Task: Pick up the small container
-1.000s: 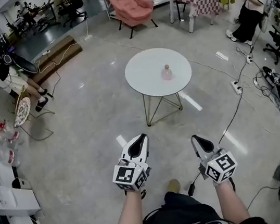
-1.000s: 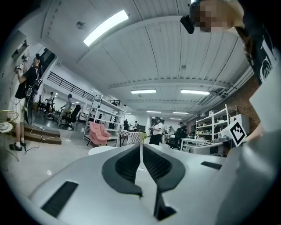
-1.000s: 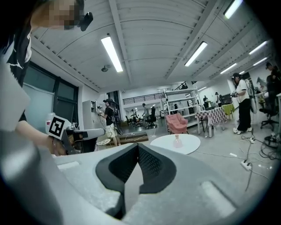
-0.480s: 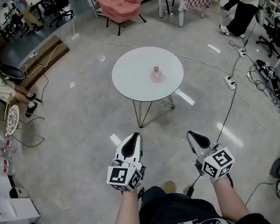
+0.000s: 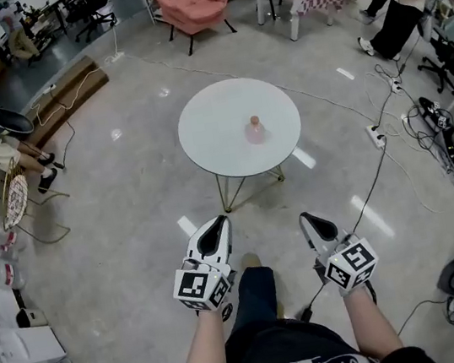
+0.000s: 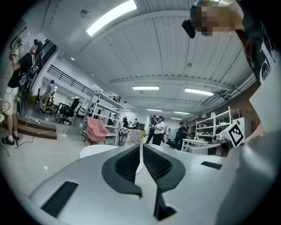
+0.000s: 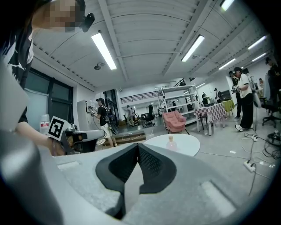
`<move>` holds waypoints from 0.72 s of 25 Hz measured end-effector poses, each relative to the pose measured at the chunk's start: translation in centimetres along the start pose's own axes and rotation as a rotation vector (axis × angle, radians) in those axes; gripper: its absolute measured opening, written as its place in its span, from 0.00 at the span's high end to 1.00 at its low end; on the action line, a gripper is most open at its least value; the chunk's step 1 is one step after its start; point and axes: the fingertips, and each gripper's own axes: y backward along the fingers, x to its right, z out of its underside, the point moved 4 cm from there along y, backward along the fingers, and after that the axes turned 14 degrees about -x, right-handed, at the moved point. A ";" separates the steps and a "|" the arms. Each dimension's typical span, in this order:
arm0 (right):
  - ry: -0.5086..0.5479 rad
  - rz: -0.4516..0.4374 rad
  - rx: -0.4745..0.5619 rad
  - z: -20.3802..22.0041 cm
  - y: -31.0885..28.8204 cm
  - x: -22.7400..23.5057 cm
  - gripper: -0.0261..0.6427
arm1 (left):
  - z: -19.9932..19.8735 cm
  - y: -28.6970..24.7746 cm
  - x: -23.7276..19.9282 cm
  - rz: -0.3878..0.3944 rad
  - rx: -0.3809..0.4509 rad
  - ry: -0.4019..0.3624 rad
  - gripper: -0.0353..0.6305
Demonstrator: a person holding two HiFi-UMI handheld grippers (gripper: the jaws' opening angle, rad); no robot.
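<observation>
1. Left gripper: jaws pressed together, nothing between them; held low, well short of the round table.
2. Small container: pinkish, upright on the white tabletop, right of centre, well apart from both grippers.
3. Right gripper: jaws closed, empty.

Now nearer: round table with small container; person's leg farther forward.

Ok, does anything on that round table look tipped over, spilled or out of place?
Nothing stands out. The small container stands upright on the round white table, alone, with no spill around it that shows. Only a loose cable trails across the floor to the table's right.
</observation>
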 end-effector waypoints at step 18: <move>-0.037 -0.031 -0.105 -4.1 -11.2 6.5 0.95 | -2.4 -12.1 -7.2 0.081 -0.094 0.004 0.91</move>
